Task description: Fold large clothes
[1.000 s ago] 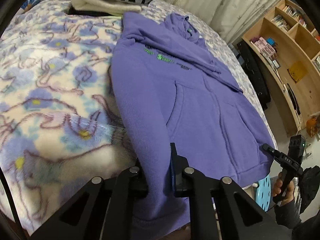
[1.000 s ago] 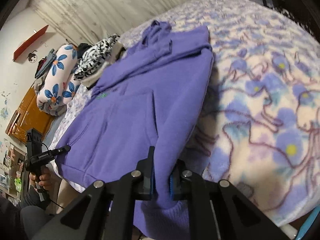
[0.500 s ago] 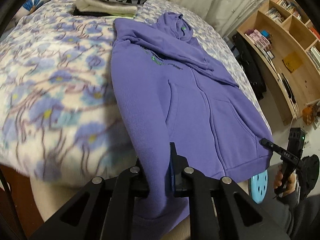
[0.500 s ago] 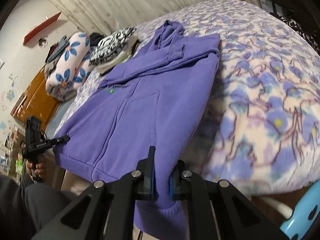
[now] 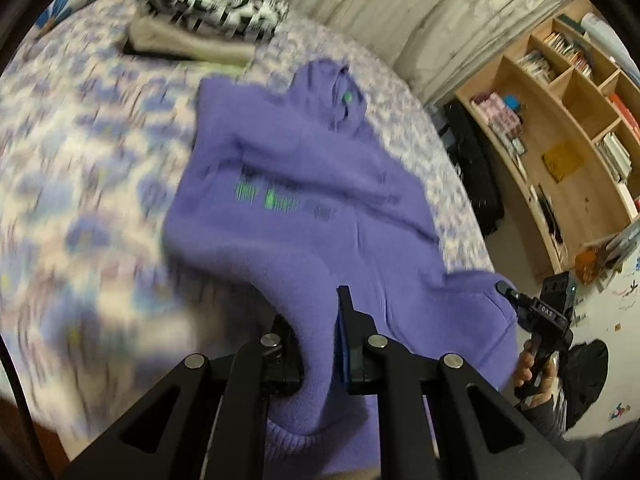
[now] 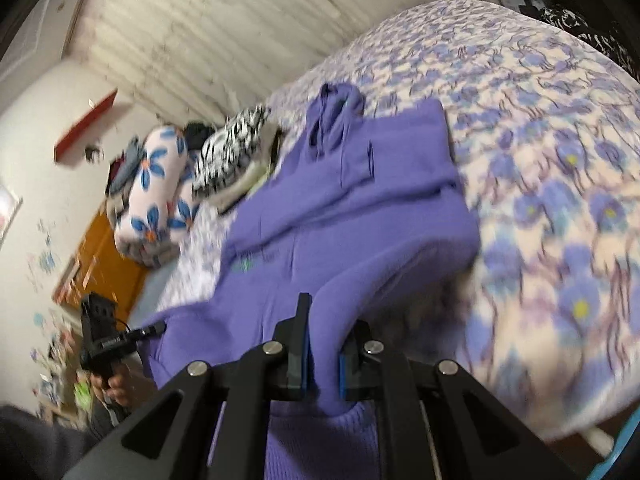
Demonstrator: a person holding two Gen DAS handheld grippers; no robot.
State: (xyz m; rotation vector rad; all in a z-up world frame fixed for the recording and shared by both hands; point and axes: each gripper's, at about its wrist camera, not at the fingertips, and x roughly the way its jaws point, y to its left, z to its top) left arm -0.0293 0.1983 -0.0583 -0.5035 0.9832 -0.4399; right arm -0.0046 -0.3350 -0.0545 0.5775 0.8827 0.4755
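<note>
Purple hoodie (image 5: 304,216) hem is clamped by left gripper (image 5: 318,344) and right gripper (image 6: 322,360); raise both corners level, fold toward hood

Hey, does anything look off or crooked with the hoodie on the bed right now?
Nothing stands out. The purple hoodie lies face up on the bed, its hem lifted by both hand-held grippers.

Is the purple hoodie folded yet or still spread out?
Partly folded: purple hoodie has sleeves folded across the chest, body still long; left gripper and right gripper clamp its hem.
</note>
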